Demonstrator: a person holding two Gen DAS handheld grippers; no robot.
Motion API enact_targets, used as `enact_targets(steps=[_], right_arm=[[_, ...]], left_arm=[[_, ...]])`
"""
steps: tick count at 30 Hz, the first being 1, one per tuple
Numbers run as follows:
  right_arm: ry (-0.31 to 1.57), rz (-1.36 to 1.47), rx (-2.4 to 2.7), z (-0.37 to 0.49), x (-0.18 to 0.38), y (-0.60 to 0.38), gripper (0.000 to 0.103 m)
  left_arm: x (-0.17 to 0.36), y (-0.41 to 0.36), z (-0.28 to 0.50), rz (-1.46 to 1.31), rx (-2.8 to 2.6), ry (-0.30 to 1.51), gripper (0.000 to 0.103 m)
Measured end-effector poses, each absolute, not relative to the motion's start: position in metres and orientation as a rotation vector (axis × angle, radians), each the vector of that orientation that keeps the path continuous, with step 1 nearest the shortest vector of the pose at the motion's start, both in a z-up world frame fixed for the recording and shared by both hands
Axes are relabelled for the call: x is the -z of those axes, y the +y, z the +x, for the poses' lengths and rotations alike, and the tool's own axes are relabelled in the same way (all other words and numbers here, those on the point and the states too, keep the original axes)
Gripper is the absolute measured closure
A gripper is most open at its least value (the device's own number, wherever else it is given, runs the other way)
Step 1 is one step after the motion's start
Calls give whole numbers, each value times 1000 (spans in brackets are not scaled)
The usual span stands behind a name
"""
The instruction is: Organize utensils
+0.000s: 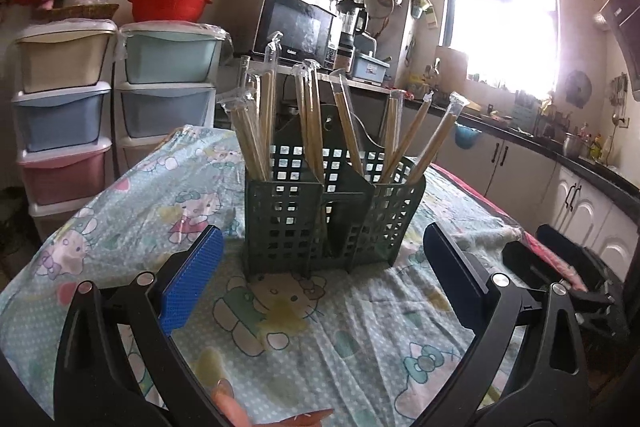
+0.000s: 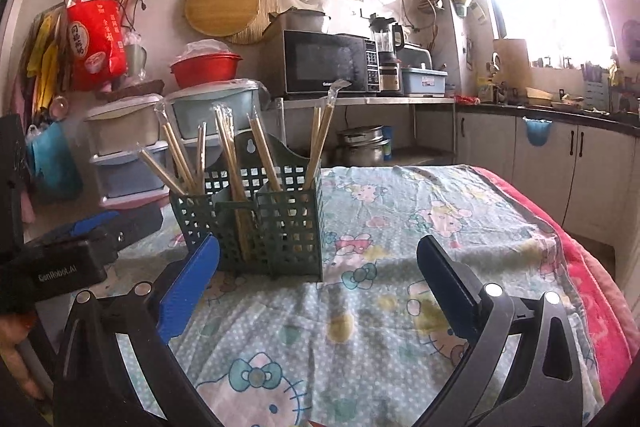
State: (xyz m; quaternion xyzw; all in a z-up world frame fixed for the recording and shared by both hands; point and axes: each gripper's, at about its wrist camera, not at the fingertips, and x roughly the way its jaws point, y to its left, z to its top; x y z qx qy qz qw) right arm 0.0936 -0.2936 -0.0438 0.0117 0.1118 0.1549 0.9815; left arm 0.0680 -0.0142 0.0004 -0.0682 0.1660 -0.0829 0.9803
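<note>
My left gripper point(image 1: 324, 259) is spread wide, blue pads apart, nothing between them, hovering low over the tabletop point(image 1: 312, 347) near its near edge. Straight ahead of it, toward the middle of the tabletop, stands the green basket point(image 1: 332, 211), upright, sitting on the cartoon cat cloth point(image 1: 132, 211). Wrapped chopsticks point(image 1: 252, 143) stick up out of its compartments and lean outward; in the left wrist view some are in the left compartment, some in the middle, and others point(image 1: 432, 143) in the right one. My right gripper point(image 2: 320, 263) is also spread wide and holds nothing, over the tabletop's near edge, with the basket point(image 2: 280, 223) ahead and a bit left of it, close to the left pad point(image 2: 188, 287) but I cannot tell if touching. In the right wrist view the left gripper's body point(image 2: 68, 263) shows at the left edge of the tabletop, beside the basket. A red blanket point(image 2: 592, 287) lies along the right edge of the tabletop under the cloth. Behind the table: stacked drawers point(image 1: 64, 115) at left, a red basin point(image 1: 170, 3) on top of them, a microwave point(image 1: 296, 23) on a shelf, a blender point(image 1: 352, 23) beside it, a bright window point(image 1: 500, 7), and a counter point(image 1: 540, 143) along the right wall.
</note>
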Motion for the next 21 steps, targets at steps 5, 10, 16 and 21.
enact_targets(steps=[5, 10, 16, 21], right_arm=[[222, 19, -306, 94, 45, -294, 7], [217, 17, -306, 93, 45, -294, 7], [210, 13, -300, 91, 45, -294, 7], [205, 11, -297, 90, 45, -294, 7]], left_arm=[[5, -17, 69, -130, 174, 345, 11], [7, -16, 70, -136, 174, 351, 11], [7, -15, 69, -144, 174, 346, 11], [7, -15, 68, -142, 172, 344, 11]])
